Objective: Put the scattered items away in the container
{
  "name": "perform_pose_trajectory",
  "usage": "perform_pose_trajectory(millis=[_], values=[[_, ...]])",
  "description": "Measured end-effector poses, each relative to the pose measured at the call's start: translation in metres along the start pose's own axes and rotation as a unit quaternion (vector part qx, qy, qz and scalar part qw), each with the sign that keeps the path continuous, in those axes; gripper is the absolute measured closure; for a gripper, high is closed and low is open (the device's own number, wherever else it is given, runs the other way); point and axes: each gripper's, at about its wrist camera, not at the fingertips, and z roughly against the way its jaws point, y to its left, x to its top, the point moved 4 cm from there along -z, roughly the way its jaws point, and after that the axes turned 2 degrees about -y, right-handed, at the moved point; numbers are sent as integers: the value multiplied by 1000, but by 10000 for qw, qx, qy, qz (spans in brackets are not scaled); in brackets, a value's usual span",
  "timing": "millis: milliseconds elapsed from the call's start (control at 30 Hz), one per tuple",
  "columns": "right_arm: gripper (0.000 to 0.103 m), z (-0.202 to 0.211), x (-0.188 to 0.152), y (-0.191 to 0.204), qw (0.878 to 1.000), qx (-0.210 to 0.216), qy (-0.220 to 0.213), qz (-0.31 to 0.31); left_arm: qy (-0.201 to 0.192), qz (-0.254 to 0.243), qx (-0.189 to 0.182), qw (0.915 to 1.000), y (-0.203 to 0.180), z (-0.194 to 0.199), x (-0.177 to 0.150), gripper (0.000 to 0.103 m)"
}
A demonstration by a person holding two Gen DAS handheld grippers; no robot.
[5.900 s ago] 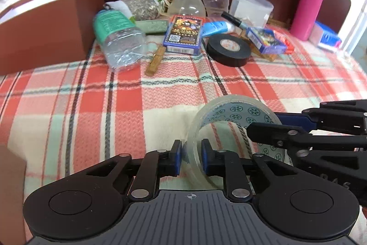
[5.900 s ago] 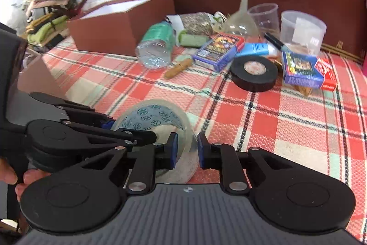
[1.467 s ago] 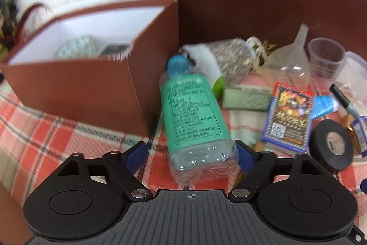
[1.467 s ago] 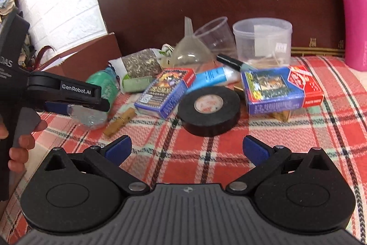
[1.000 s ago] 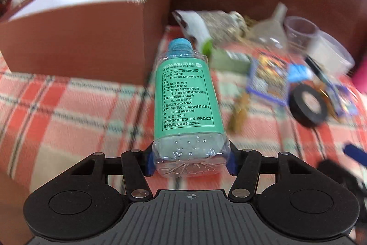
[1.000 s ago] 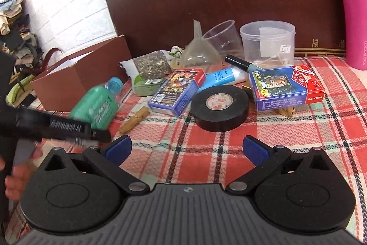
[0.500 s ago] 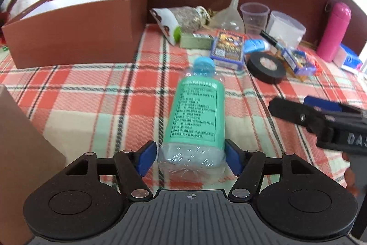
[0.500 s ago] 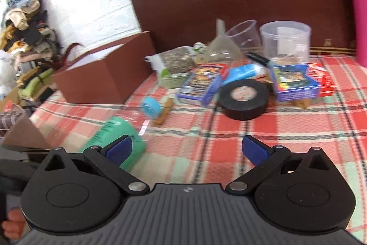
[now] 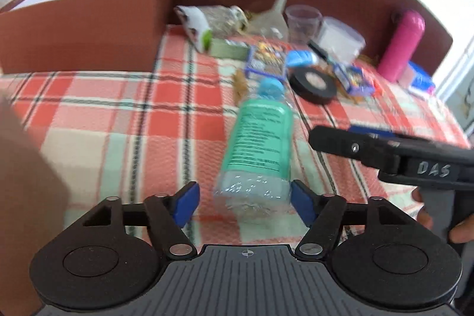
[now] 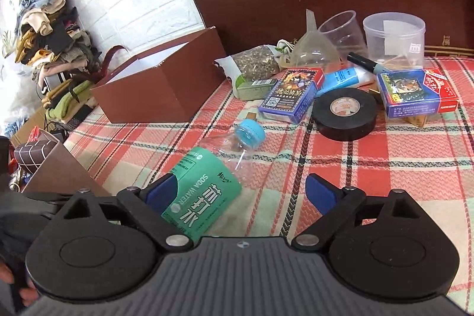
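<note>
A clear water bottle (image 9: 258, 138) with a green label and blue cap lies on the plaid cloth, its base between my left gripper's (image 9: 245, 202) open fingers, which stand apart from it. The bottle also shows in the right wrist view (image 10: 204, 188). My right gripper (image 10: 243, 194) is open and empty just right of the bottle, and shows in the left wrist view (image 9: 385, 153). The brown box (image 9: 83, 22) stands open at the back left; it also shows in the right wrist view (image 10: 160, 88).
At the back lie a black tape roll (image 10: 345, 113), two card boxes (image 10: 291, 94), a blue tube (image 10: 343, 79), a seed bag (image 10: 254, 64), a funnel (image 10: 314, 46), clear cups (image 10: 394, 34) and a pink flask (image 9: 401, 45). A brown cardboard edge (image 9: 20, 168) stands at the near left.
My left gripper pulled the bottle back to the near middle of the cloth and opened, letting it go. My right gripper moved left, close beside the bottle.
</note>
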Motion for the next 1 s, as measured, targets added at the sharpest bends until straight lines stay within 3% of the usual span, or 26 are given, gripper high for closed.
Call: perform_pose_trajectory(millis=[133, 267, 367, 400, 433, 633, 733, 900, 1000], values=[[10, -3, -1, -3, 9998, -81, -43, -161, -147, 532, -174, 9983, 20, 13, 4, 20], [11, -1, -7, -12, 9990, -80, 16, -446, -178, 747, -442, 9961, 26, 12, 12, 22], [16, 0, -12, -17, 9972, 2, 63, -742, 13, 672, -445, 9967, 22, -8, 14, 34], [19, 1, -14, -19, 9962, 24, 77, -870, 90, 794, -650, 9947, 21, -12, 14, 47], [21, 3, -15, -21, 9956, 22, 77, -937, 167, 893, -856, 9922, 19, -15, 13, 48], [33, 13, -20, -33, 9925, -91, 18, -1220, 244, 419, -1162, 9920, -9, -11, 8, 41], [35, 16, -21, -36, 9913, -108, -4, -1312, 89, 681, -1051, 9921, 5, -6, 12, 39], [39, 7, -23, -29, 9888, 220, 101, -1473, 169, 961, -919, 9910, 21, -18, 20, 40], [39, 3, -23, -23, 9873, 418, 161, -1525, 232, 1085, -1027, 9885, 23, -26, 22, 30]])
